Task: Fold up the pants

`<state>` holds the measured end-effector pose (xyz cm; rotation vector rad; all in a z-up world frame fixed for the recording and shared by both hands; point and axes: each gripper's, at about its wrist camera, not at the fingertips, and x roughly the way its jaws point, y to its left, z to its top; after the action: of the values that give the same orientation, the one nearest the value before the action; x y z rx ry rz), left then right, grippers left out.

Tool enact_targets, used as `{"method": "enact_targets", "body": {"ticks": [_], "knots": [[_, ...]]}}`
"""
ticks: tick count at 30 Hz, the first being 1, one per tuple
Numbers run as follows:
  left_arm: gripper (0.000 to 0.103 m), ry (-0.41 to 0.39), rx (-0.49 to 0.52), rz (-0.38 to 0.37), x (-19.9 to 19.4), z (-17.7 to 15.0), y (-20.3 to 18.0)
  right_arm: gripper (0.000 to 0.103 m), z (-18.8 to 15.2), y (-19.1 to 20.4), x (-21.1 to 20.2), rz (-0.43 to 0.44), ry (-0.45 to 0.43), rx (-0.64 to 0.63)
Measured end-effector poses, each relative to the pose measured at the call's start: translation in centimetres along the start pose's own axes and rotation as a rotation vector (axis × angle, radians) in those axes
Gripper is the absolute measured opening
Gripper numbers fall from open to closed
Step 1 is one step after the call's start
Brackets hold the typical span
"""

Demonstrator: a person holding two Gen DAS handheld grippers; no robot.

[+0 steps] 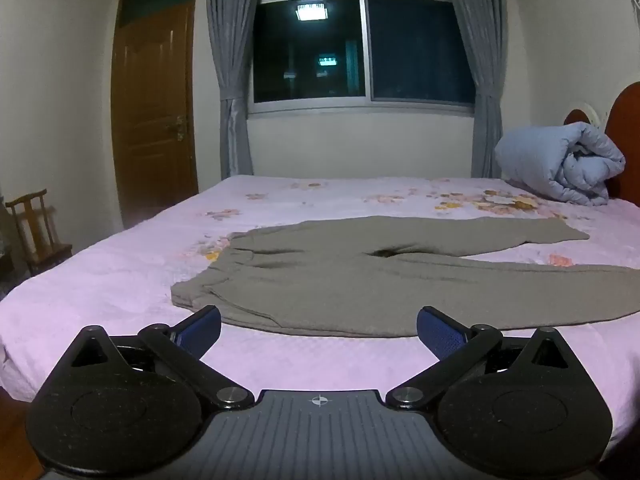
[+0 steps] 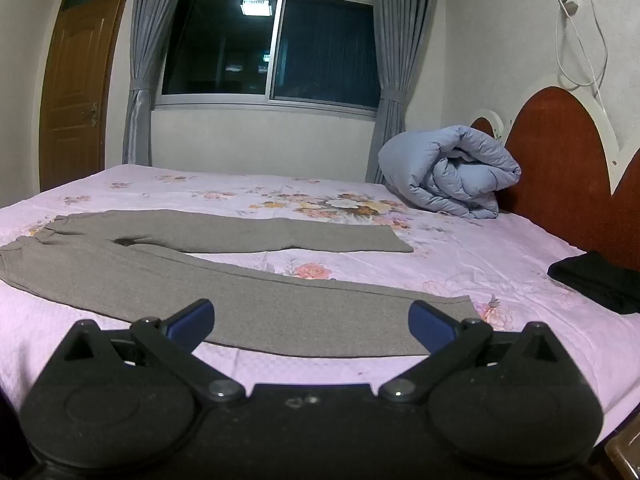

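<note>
Grey pants [image 1: 360, 280] lie flat on the pink floral bed sheet [image 1: 120, 280], waist to the left, both legs spread apart toward the right. My left gripper [image 1: 319, 330] is open and empty, just in front of the waist and near leg. In the right wrist view the pants [image 2: 240, 292] stretch from left to the near leg's hem at right. My right gripper [image 2: 311, 320] is open and empty, its fingers just short of the near leg's cuff end.
A rolled light-blue duvet [image 2: 448, 172] sits by the red headboard [image 2: 560, 160]. A folded black garment [image 2: 600, 280] lies at the bed's right. A wooden chair [image 1: 36, 228] stands left of the bed, with a door [image 1: 156, 112] and a curtained window [image 1: 360, 48] behind.
</note>
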<state>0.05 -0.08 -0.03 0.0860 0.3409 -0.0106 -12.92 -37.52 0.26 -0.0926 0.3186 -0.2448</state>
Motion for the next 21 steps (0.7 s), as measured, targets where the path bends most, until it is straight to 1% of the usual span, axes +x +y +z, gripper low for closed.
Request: {"method": "enact_targets", "body": {"ticks": [5, 8, 10, 21], "knots": [[0.103, 0.001, -0.011, -0.005, 0.1, -0.3, 0.1, 0.097, 0.0, 0.0, -0.1, 0.002, 0.003, 0.003], [0.103, 0.0, -0.014, -0.004, 0.1, -0.3, -0.5, 0.097, 0.1, 0.0, -0.1, 0.001, 0.004, 0.003], [0.103, 0.005, -0.04, -0.013, 0.1, -0.2, 0.8, 0.097, 0.1, 0.0, -0.1, 0.001, 0.003, 0.003], [0.103, 0.001, -0.042, -0.011, 0.1, -0.1, 0.6, 0.097, 0.0, -0.1, -0.1, 0.001, 0.003, 0.003]]}}
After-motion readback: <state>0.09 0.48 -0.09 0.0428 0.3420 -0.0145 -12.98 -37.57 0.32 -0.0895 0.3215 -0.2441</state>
